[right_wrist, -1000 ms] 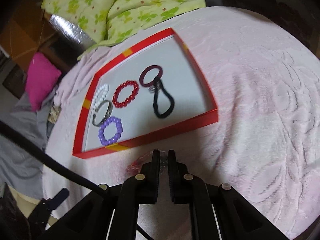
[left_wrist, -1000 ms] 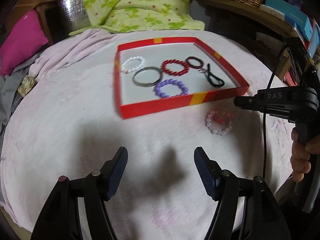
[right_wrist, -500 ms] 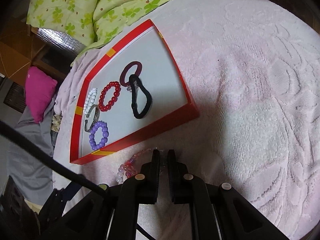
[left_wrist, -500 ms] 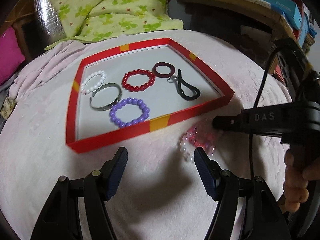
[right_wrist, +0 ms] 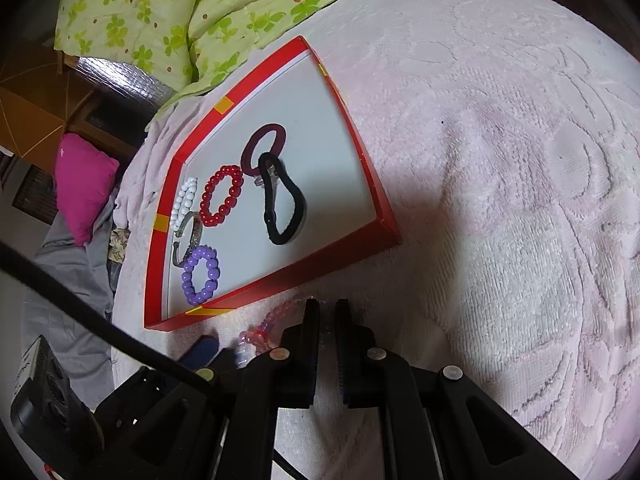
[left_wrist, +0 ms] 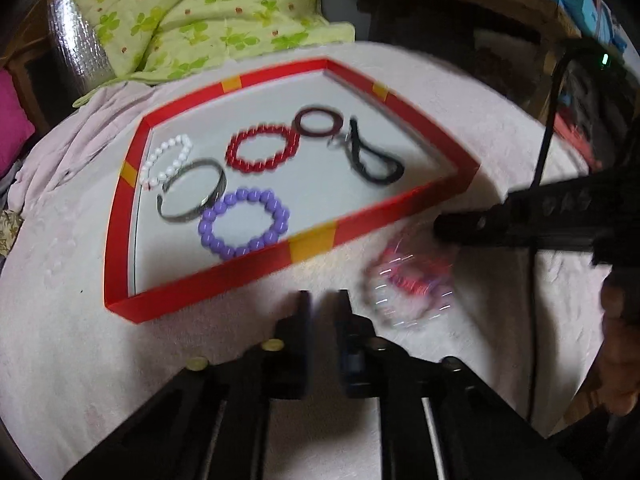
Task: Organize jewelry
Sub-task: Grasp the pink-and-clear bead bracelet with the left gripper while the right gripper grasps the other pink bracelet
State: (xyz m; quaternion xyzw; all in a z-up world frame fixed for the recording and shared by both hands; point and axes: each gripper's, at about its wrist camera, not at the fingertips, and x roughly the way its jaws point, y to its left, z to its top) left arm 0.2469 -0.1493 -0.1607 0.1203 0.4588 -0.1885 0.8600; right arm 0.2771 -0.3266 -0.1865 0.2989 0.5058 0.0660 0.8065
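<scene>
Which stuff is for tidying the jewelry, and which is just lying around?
For the job: red tray, pink bead bracelet, purple bracelet, red bracelet, white bracelet.
Lying about: green quilt, pink cushion.

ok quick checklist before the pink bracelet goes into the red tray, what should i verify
1. Right gripper shut on the pink bead bracelet: ok, beads trail from the closed fingers.
2. Firmness of that hold: cannot tell, the bracelet is motion-blurred.
3. Bracelet clear of the red tray wall: not ok, it sits outside, below the near rim.
4. Free spot inside: ok, bare floor right of the black hair tie.
5. Left gripper out of the path: ok, shut and empty, left of the bracelet.
</scene>
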